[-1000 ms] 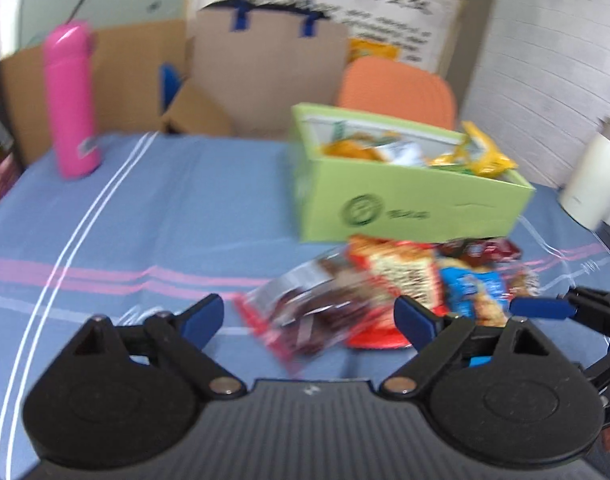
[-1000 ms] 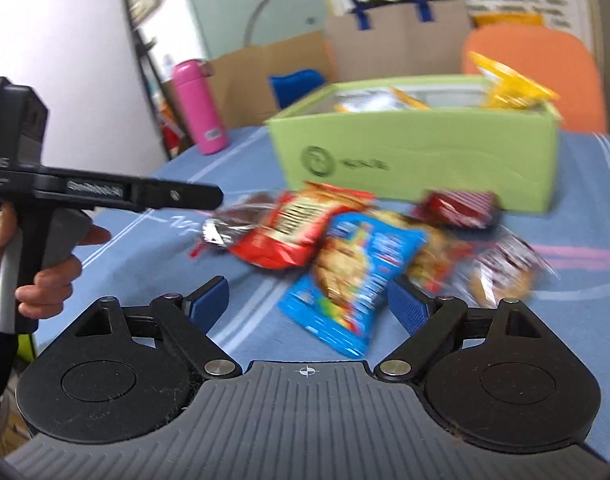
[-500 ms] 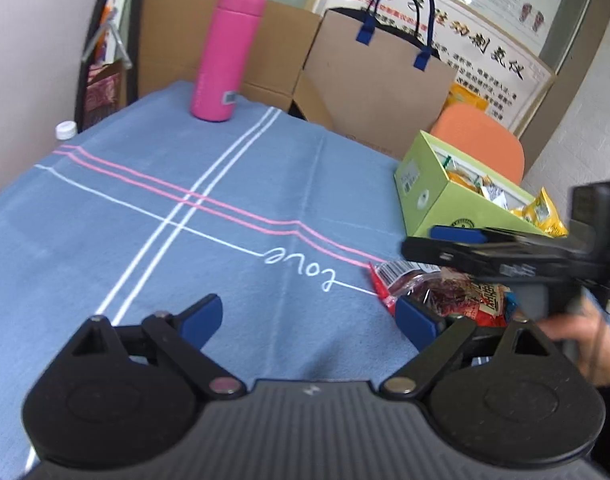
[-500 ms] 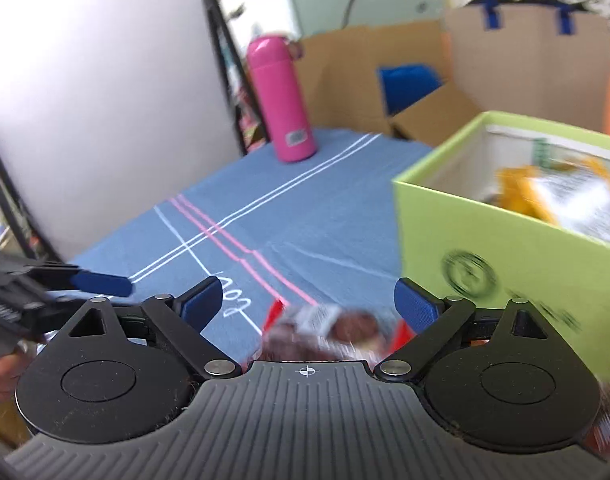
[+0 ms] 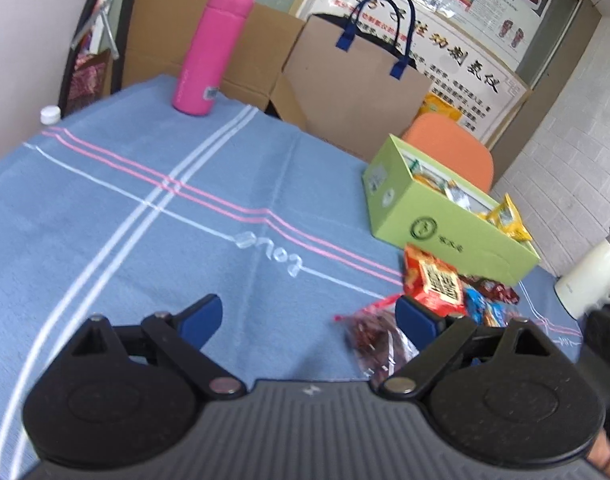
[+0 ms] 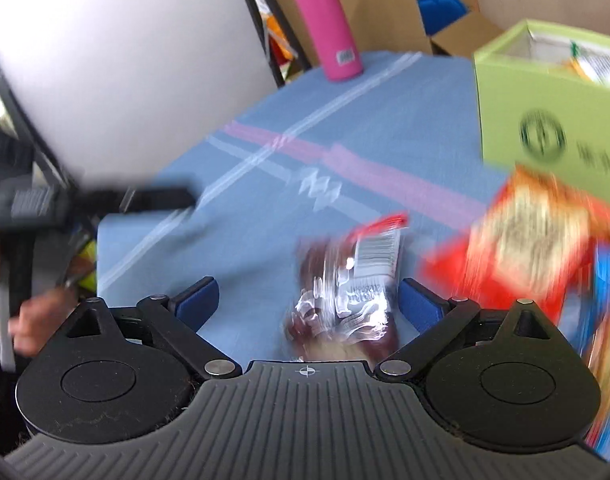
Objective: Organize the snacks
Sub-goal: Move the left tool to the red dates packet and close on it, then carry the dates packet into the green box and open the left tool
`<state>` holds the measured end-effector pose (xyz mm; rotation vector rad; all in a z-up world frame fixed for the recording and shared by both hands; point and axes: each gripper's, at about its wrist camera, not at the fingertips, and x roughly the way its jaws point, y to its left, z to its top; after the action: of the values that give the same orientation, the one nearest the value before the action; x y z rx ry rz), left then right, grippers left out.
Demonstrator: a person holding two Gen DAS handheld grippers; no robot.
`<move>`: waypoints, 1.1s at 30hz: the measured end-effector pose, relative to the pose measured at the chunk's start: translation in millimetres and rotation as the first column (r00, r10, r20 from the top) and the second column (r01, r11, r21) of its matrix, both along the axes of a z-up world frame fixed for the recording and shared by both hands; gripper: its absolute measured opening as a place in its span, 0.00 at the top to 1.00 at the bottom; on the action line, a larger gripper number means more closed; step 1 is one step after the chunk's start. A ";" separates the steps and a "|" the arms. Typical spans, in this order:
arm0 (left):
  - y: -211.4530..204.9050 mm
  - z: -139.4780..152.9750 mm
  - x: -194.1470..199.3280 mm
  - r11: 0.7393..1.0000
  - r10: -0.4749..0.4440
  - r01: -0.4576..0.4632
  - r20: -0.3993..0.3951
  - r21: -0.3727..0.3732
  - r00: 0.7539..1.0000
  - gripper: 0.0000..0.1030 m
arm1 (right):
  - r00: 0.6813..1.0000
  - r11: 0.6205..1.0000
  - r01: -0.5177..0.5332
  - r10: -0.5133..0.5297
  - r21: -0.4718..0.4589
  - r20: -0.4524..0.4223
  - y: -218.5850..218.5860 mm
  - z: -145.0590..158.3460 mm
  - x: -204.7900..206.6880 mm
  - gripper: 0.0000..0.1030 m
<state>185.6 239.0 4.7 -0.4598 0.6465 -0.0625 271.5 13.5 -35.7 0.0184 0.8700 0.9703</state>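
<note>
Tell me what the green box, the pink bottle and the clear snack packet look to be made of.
Green box: probably matte paperboard, with flat folded walls and a printed logo.
Pink bottle: smooth and glossy, likely painted metal or plastic; the look leaves it open.
Clear snack packet: thin see-through plastic film, crinkled and shiny, with dark contents showing through.

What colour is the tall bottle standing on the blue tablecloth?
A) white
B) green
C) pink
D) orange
C: the bottle standing upright at the far side of the blue tablecloth is bright pink all over, cap included, in both wrist views.
</note>
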 end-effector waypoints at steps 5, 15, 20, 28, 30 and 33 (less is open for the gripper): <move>-20.7 -8.0 15.8 0.994 -0.085 0.081 -0.053 -0.075 0.995 0.11 | 0.984 0.989 0.146 -0.146 0.006 0.099 -19.1 3.2 -44.6 0.15; -62.3 -20.6 64.3 0.968 -0.252 0.246 -0.182 -0.053 0.950 0.11 | 0.969 0.979 0.197 -0.186 -0.054 0.164 15.7 -0.2 -32.1 0.20; -70.7 -19.2 61.5 0.950 -0.287 0.303 -0.183 0.069 0.940 0.47 | 0.967 0.985 0.161 -0.143 -0.069 0.209 26.2 -4.8 -27.7 0.54; -82.5 27.7 69.9 0.950 -0.302 0.306 -0.061 0.068 0.951 0.49 | 0.937 0.981 0.190 -0.172 -0.030 0.305 9.8 21.9 -33.2 0.59; -91.9 54.6 91.7 0.946 -0.306 0.306 -0.016 0.107 0.952 0.49 | 0.912 0.978 0.208 -0.196 0.006 0.362 2.0 40.9 -22.3 0.59; -107.1 88.9 143.6 0.934 -0.327 0.315 0.044 0.170 0.944 0.49 | 0.861 0.970 0.241 -0.233 0.041 0.453 -9.6 69.9 15.3 0.59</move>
<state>329.2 131.8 93.6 -0.1905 0.6456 -0.3340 286.8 3.9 34.2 -0.1120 0.4266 0.6923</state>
